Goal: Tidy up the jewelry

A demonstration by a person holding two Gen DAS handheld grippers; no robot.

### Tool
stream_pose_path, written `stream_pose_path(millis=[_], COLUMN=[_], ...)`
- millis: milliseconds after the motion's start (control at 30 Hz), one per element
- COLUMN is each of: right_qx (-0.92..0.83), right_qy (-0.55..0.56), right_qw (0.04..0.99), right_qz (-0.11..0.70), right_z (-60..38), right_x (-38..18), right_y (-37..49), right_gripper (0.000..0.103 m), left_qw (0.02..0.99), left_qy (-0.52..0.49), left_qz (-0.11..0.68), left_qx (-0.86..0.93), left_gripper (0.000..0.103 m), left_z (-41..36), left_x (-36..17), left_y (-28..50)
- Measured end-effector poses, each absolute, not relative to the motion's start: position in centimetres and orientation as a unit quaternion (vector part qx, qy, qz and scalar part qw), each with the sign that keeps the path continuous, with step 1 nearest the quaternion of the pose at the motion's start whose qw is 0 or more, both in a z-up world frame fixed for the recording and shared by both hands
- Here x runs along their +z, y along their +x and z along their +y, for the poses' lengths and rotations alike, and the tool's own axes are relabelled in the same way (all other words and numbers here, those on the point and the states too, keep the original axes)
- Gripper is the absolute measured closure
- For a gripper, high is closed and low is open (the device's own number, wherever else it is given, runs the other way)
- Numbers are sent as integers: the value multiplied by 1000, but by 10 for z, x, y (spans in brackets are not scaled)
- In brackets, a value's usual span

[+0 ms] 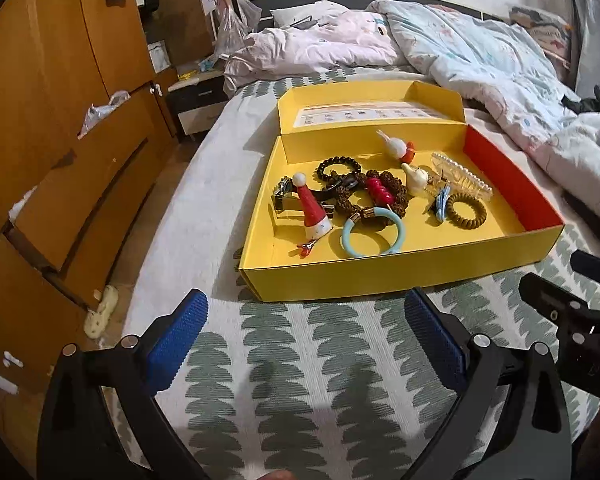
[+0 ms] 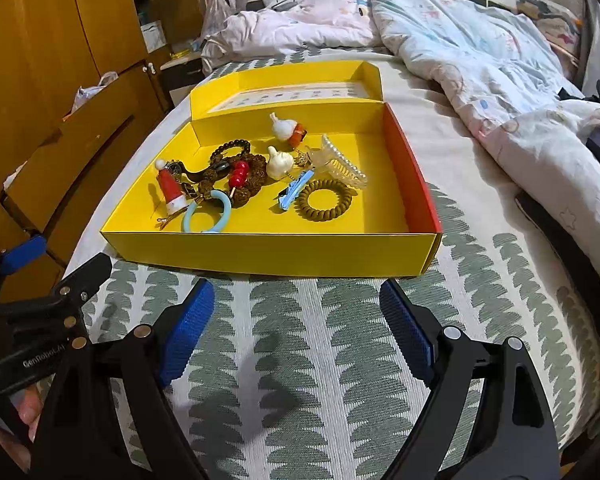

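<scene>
An open yellow box (image 1: 380, 276) (image 2: 268, 252) lies on the bed, its lid folded back. Inside are a red Santa-hat clip (image 1: 314, 208) (image 2: 171, 190), a light blue bangle (image 1: 372, 236) (image 2: 208, 214), a brown spiral hair tie (image 1: 466, 210) (image 2: 326, 200), a pearl claw clip (image 1: 464, 176), a blue hair clip (image 2: 296, 190), dark bead bracelets (image 1: 338, 168) and two white garlic-shaped charms (image 1: 416, 178). My left gripper (image 1: 308, 332) and my right gripper (image 2: 298, 324) both hover open over the patterned sheet, just short of the box's near wall, nothing between their blue pads.
A wooden wardrobe (image 1: 60, 140) runs along the left, past the bed's edge. A rumpled quilt (image 1: 480, 60) and pillows fill the back and right of the bed. A small nightstand (image 1: 196, 100) stands at the far left corner.
</scene>
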State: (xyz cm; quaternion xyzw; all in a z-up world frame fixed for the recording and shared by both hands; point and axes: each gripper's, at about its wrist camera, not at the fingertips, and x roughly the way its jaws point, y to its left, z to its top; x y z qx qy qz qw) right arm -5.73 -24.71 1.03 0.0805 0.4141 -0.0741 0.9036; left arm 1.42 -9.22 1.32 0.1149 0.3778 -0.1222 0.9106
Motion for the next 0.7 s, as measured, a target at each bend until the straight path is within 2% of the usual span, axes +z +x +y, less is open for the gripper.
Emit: stream_pose_path(millis=[433,700], right_qx=[-76,-80], right_qy=[81,81], right_qw=[903,902], right_qz=[415,416], right_z=[-248,-251], right_x=[8,7], right_y=[-56,-56], right_gripper=[16,16], left_qw=[903,908], left_qy=[97,105], left_qz=[399,384], left_qx=[-129,-131], left_gripper=[6,6], left_z=[-89,-91], left_x=[10,14], left_y=[18,12])
